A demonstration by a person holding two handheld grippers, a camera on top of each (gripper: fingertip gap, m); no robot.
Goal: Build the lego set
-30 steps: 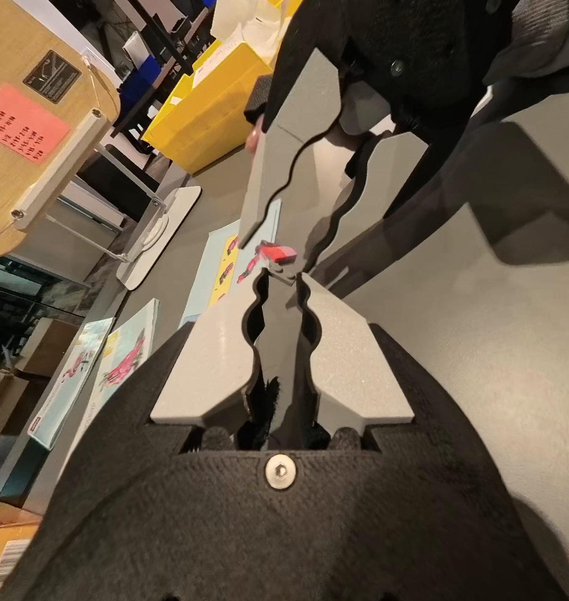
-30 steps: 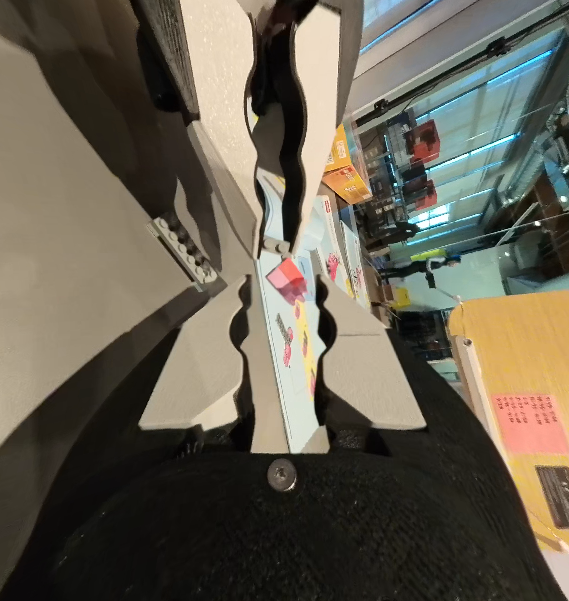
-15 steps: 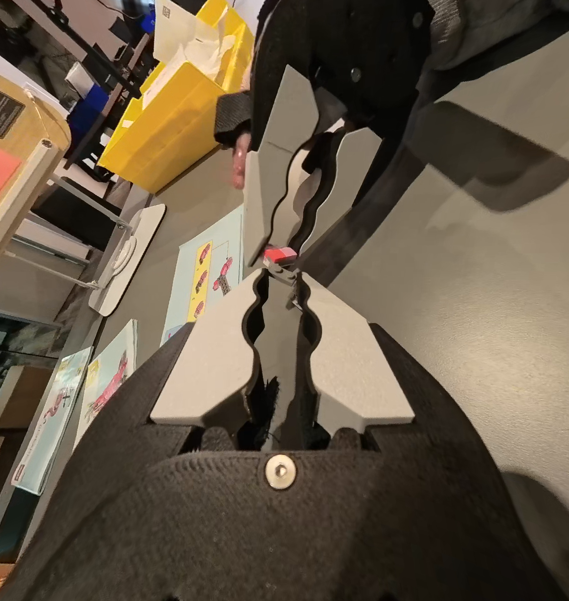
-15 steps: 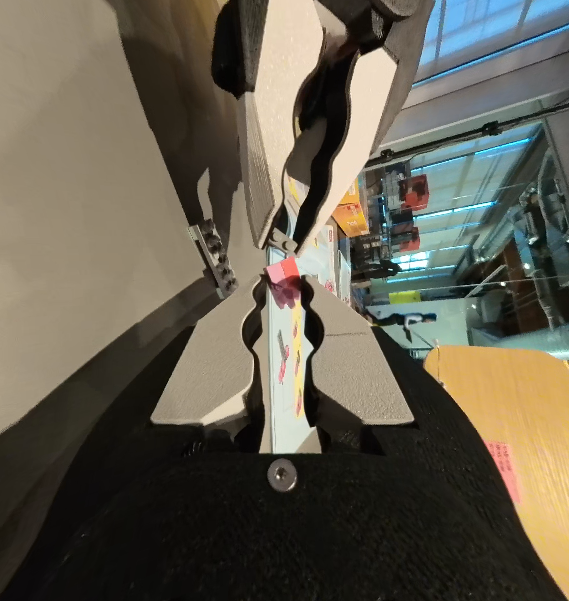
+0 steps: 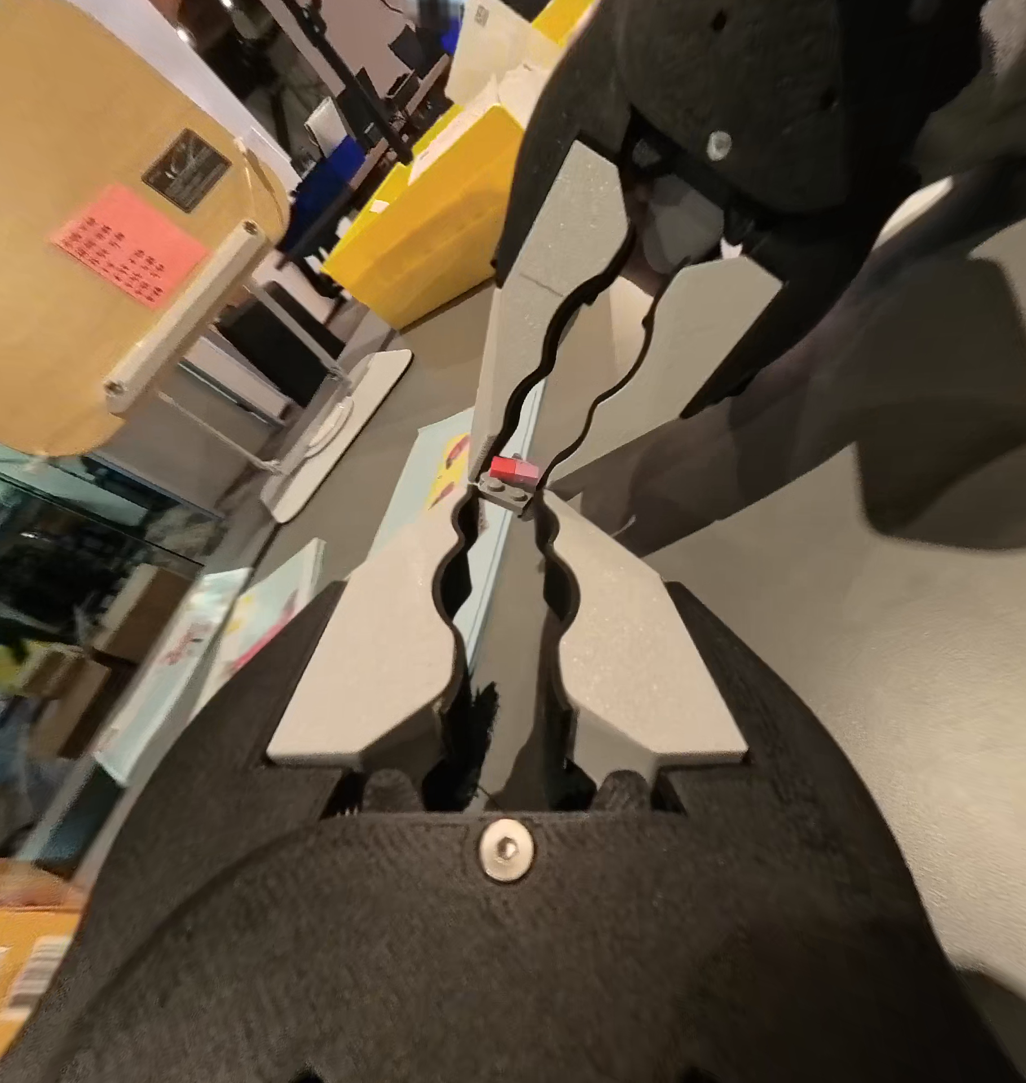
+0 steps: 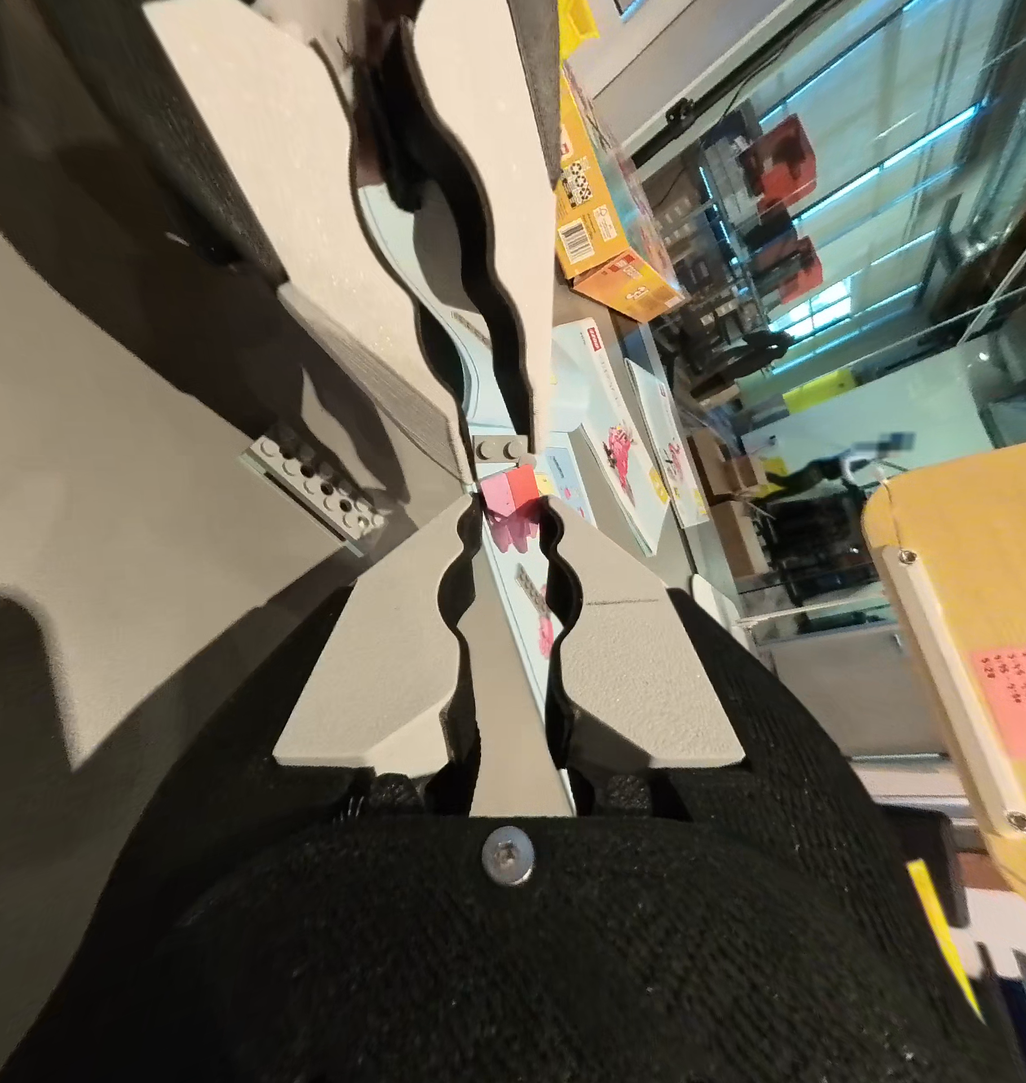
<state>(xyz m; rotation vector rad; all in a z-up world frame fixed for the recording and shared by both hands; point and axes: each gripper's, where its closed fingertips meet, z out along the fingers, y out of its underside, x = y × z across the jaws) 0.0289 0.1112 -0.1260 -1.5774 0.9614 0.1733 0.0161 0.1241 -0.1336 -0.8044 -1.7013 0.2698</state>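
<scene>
The left gripper, clamped on a small grey plate, meets the right gripper, clamped on a red brick just above that plate (mid-join, I judge), so next comes an aligned press.

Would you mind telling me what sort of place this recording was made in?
Probably a lab or workshop office: yellow storage bins behind the grey table, glass partitions onto shelving, and instruction booklets beside it.

The instruction booklet is mostly hidden behind both gripper tips. At 8 o'clock in the left wrist view, the boxes are blurred and cut by the edge. The grey plate at 9 o'clock lies half in shadow.
</scene>
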